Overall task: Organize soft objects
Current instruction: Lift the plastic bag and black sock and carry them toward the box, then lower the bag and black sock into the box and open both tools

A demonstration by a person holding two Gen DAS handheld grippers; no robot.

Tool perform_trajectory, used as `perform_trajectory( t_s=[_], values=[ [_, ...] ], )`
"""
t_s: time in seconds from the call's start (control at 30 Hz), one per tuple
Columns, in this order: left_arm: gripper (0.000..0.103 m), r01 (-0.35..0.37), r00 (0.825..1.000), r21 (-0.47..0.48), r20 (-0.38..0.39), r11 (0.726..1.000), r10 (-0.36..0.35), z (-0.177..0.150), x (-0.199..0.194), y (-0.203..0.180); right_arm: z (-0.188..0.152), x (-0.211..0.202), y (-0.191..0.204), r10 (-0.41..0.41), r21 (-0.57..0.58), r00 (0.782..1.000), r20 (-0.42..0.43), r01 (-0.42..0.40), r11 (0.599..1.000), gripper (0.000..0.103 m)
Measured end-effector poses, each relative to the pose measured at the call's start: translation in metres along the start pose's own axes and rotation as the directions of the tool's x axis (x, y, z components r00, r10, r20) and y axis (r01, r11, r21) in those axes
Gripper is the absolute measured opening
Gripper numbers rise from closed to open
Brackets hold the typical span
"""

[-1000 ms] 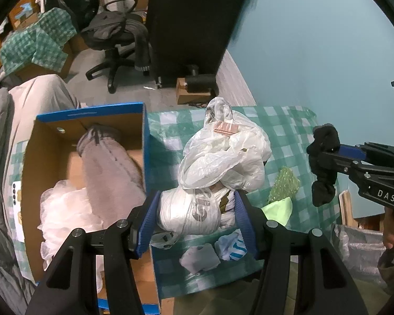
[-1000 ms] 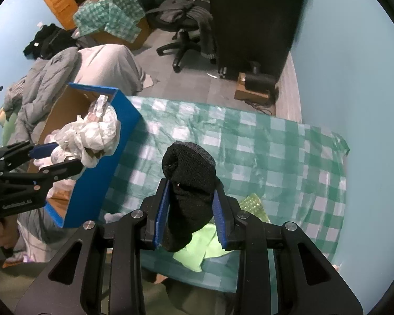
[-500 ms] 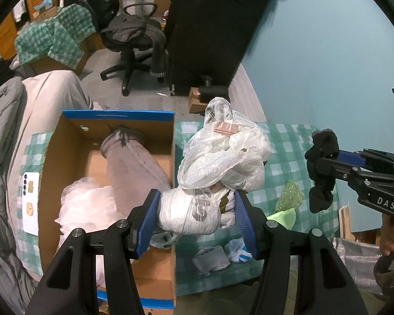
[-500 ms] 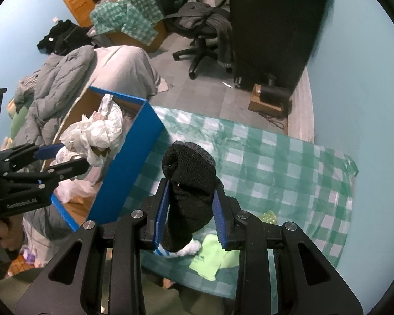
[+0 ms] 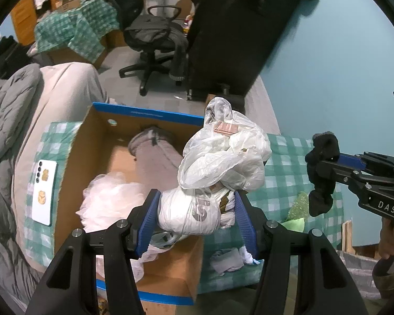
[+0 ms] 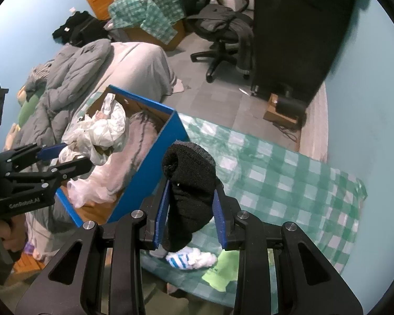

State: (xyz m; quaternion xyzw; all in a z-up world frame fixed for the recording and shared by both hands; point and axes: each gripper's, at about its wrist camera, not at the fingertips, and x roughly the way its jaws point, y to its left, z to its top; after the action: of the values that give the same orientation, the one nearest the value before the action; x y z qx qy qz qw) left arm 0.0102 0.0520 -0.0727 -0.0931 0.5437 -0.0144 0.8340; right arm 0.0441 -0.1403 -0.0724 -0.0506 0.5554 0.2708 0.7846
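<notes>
Above the blue-rimmed cardboard box [image 5: 147,114], the left gripper [image 5: 197,210] clamps a crumpled white plastic-bag bundle [image 5: 218,162]; the right gripper [image 6: 190,218] pinches what looks like a black knitted sock [image 6: 190,181].

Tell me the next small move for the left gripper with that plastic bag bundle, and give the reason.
Probably lower it a little and open over the box. The left gripper is shut on the white plastic bag bundle, which hangs above the open cardboard box where a grey garment and pale plastic already lie. The right gripper holds the black sock clear, over the checked cloth.
</notes>
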Motion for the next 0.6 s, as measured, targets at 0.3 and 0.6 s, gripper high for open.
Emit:
perform_trajectory(
  t_s=[0.3, 0.6],
  values=[
    [0.058, -0.048, 0.999, -0.054, 0.012, 0.997, 0.049, 0.002, -0.004, 0.032, 0.023, 0.017, 0.027, 0.04, -0.06, 0.999, -0.011, -0.04, 0.997, 0.03],
    [0.058, -0.081, 0.997, -0.103, 0.01, 0.991, 0.083, 0.006, -0.001, 0.065, 0.045, 0.039, 0.055, 0.076, -0.112, 0.997, -0.031, -0.079, 0.991, 0.03]
  ],
)
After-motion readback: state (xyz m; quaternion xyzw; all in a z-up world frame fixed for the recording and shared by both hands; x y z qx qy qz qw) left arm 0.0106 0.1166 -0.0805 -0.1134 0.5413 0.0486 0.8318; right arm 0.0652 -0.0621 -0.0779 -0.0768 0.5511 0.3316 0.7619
